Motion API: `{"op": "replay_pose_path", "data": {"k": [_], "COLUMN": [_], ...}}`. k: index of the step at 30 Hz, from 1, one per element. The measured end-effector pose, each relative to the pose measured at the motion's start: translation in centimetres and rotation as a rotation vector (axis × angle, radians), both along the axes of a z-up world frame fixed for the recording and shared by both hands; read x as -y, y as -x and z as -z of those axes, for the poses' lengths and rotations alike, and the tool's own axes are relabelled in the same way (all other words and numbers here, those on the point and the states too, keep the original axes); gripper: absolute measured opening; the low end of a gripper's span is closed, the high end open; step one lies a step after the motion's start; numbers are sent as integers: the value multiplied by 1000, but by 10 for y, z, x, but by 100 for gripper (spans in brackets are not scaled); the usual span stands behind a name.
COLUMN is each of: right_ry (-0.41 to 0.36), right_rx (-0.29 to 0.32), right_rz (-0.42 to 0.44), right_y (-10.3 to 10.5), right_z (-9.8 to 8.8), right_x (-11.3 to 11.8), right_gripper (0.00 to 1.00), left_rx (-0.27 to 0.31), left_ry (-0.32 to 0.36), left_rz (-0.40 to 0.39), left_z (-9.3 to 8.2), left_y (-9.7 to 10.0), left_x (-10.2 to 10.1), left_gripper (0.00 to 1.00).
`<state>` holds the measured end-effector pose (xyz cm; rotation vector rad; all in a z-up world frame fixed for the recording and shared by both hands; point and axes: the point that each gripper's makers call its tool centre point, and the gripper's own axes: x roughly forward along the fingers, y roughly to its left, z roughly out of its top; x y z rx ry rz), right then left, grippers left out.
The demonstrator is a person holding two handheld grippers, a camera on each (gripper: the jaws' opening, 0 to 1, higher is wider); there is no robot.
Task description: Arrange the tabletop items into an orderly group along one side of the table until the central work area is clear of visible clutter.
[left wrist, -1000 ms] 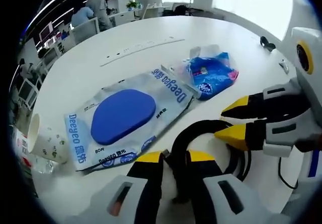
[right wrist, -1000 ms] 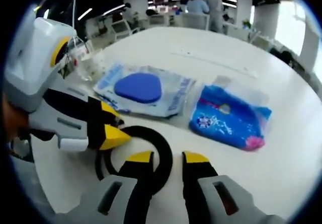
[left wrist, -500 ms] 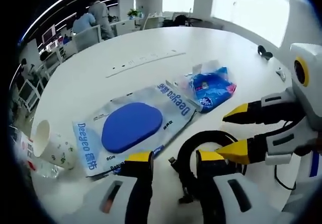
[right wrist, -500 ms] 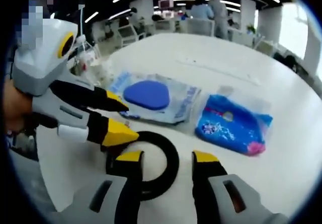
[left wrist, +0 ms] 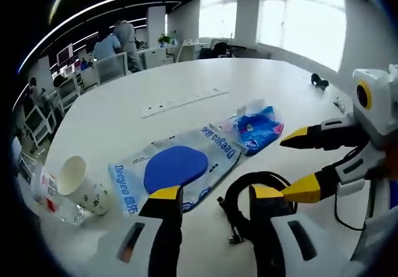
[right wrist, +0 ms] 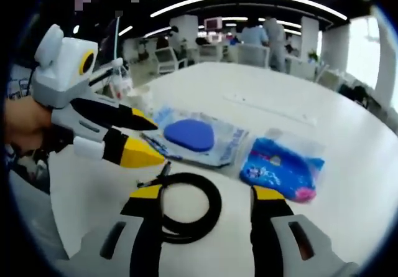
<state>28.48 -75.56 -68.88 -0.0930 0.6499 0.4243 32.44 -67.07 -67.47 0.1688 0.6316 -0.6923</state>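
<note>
A black coiled cable lies loose on the white table, in front of both grippers. My left gripper is open, its yellow tips on either side of the coil's near end. In the right gripper view the coil sits between the spread jaws of my open right gripper. A flat wet-wipes pack with a blue oval lies beyond the cable. Beside it is a blue snack bag. The right gripper enters the left gripper view; the left gripper enters the right gripper view.
A paper cup lies tipped at the table's left edge next to crumpled clear plastic. A white power strip runs across the middle. A small black object sits far right. Desks, chairs and people stand beyond the table.
Both grippers' jaws have spread wider and both have drawn back and up from the cable, which stays on the table. The views now take in more of the table.
</note>
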Motion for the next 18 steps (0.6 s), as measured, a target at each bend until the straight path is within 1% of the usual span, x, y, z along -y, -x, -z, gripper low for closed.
{"op": "replay_pose_path", "data": {"k": [2,5,6,8,11,13,18], "right_ry": [-13,-19,-19,-21,-18,-25,-35], "right_rx": [10,30,39,51,59,69,82], "right_rz": [13,16,10,-2,-5,-2,0], "right_y": [1,4,5,8,12,15,24], "right_z": [-3,-8,-11,-13,-17,-20,-24], "right_x": [0,-3,-5,-7,-6,-5,-2], "right_gripper": [54,57,58,61,62,64,68], "left_rx": [36,56,67,80,95,109,113], "left_ry": [10,42,59,71,78,92,107], "left_rz": [0,-11,-10,-2,-1,-7,-18], "left_z": [-6,-14,-18,-23,-28,-32,-37], "left_y": [0,3,5,9,12,14,22], "left_x": [0,1,2,2,0,-3,-11], "left_gripper": [46,51,54,56,58,62,71]}}
